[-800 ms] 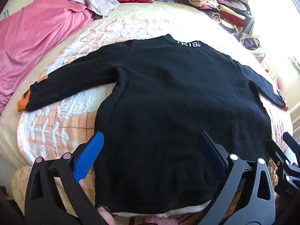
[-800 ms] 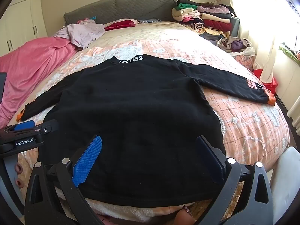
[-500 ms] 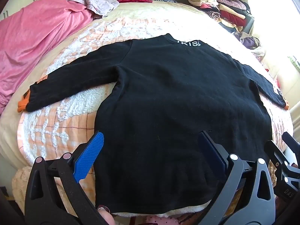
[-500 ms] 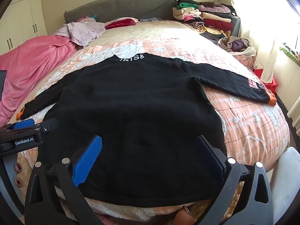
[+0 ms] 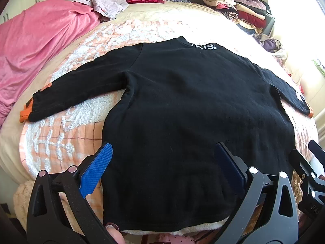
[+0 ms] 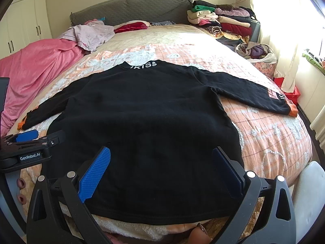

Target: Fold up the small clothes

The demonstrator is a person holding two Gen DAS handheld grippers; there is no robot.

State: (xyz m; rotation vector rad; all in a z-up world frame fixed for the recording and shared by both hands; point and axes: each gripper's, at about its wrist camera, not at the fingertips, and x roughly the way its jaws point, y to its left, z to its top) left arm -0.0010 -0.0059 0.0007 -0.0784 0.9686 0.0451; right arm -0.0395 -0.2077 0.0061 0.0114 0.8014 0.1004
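On top of the big bed with its peach and white fluffy checked blanket lies a small black long-sleeved top. It is spread out flat with its back up. White letters sit on its neck band at the far end, and both sleeves stick out to the sides. Each sleeve ends in an orange cuff. The bottom hem of the top is at the near edge of the bed, close to both tools.

The left gripper, black with blue bumpy pads, hangs over the near left part of the top. Its jaws are spread as wide as they go and hold nothing. The left corner of the hem lies just below it. A fingertip peeks out at the bottom of that view.

The right gripper hangs over the near right part of the top. Its jaws are wide apart too, and nothing is between them. It is tipped down at the cloth but does not touch it.

A crumpled pink sheet lies along the left side of the bed. A pale purple bundle of clothes sits near the grey padded headboard. A tall stack of folded clothes rests at the far right corner.
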